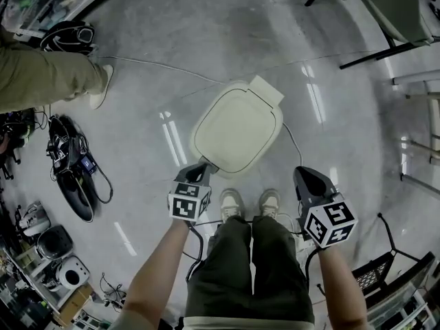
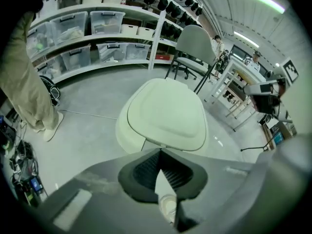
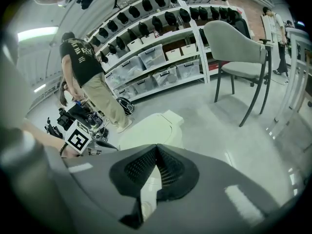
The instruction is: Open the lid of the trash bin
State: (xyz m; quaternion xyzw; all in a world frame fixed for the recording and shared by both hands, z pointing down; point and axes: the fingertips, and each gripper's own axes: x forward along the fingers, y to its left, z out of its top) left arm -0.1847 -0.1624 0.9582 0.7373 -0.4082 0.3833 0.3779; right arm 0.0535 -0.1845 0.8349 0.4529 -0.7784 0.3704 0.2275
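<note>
Jaws on my left gripper [image 1: 204, 166] and right gripper [image 1: 306, 174] were pressed together, empty; the trash bin [image 2: 125, 133] stood before me, lid [image 2: 165, 111] shut.

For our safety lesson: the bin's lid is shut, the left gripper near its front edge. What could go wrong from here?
1. The left gripper, jaws together, may slip off the lid rather than lift it.
2. The trash bin could slide or tip when pulled, and the cable on the floor beside it might snag.
</note>
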